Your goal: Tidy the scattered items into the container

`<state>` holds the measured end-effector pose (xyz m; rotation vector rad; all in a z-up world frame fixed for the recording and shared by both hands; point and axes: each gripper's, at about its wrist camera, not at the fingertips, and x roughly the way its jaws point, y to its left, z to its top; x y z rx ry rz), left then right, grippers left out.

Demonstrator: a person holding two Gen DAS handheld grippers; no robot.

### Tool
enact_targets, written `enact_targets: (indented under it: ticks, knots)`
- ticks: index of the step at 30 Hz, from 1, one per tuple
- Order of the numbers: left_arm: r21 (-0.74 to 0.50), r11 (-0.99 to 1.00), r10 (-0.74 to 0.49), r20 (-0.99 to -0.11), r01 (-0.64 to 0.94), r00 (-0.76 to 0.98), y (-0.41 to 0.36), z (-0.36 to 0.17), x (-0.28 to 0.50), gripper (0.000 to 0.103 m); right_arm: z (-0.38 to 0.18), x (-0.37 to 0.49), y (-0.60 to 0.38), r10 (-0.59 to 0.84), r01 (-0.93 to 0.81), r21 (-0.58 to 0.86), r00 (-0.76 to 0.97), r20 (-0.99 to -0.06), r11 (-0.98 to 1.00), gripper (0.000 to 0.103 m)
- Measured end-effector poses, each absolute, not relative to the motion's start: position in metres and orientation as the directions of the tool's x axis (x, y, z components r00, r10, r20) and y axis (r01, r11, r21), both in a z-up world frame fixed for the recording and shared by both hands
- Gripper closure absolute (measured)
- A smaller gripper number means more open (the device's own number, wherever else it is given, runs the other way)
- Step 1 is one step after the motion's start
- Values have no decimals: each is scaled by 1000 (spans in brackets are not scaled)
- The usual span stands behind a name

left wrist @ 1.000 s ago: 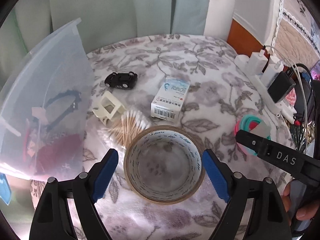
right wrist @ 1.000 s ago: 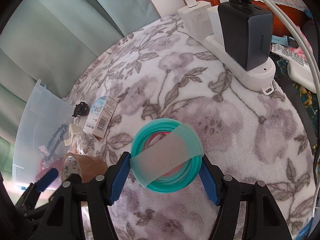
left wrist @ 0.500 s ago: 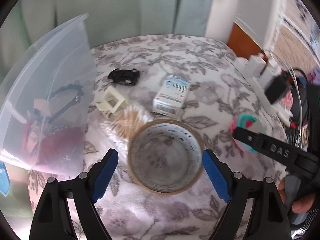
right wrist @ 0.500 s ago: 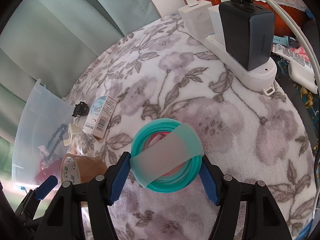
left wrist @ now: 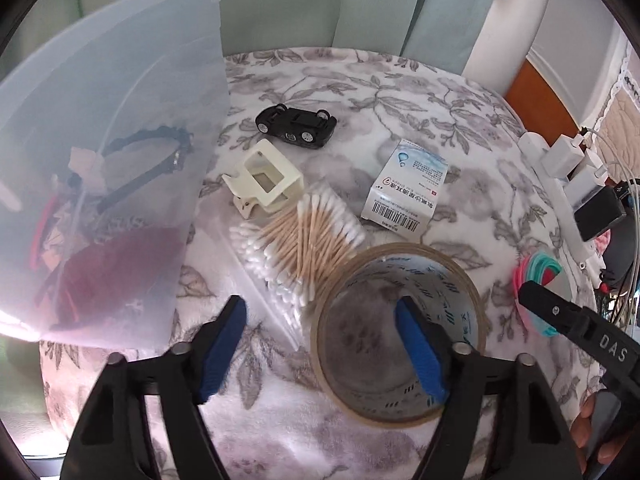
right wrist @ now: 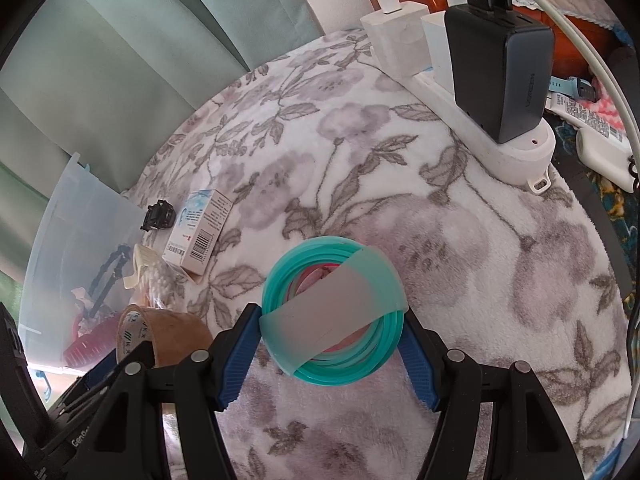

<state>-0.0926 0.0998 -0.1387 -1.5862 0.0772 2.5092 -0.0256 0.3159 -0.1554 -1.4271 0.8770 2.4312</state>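
Note:
A brown tape roll lies flat on the floral blanket. My left gripper is open, its right finger inside the roll's hole and its left finger outside over the cotton swab pack. A black toy car, a cream clip and a small white box lie beyond. The clear plastic container stands at the left with several items inside. My right gripper straddles a teal ring bundle, pads at its sides.
A white power strip with a black charger and cables runs along the right edge of the blanket. Green curtains hang behind. The container also shows in the right wrist view at the far left.
My left gripper has shifted left and narrowed: it straddled the tape roll, and now its right finger is inside the hole. The right gripper has stayed around the teal rings.

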Motion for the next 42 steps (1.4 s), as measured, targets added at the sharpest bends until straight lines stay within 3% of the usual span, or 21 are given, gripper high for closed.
enact_targets:
  ticks: [1,6,13,27,42]
  knots:
    - [-54,-985,119,-904,-167,-410,100,-141,-95,47,-155,-24,317,-127,-438,389,-517,-847,-811,34]
    - [-46,-989,102,-903,-144,-418,98,-146,-97,70,-155,-26,316,-122,-436,380,-512,-850,-816,34]
    - [-135,-984,172,-893,-117,-415,85,-139,-93,91,-151,-26,303,-120,-447,373,-498,-859,-813,34]
    - [-203,-968,252,-811,-150,-528,75,-80,-66,91,-94,1,290,-84,-399,379,-588,-805,-835,34]
    - [-284,-945,306,-579,-166,-756,27,42,-35,91,18,32,248,-84,-223,391,-771,-631,-893,34]
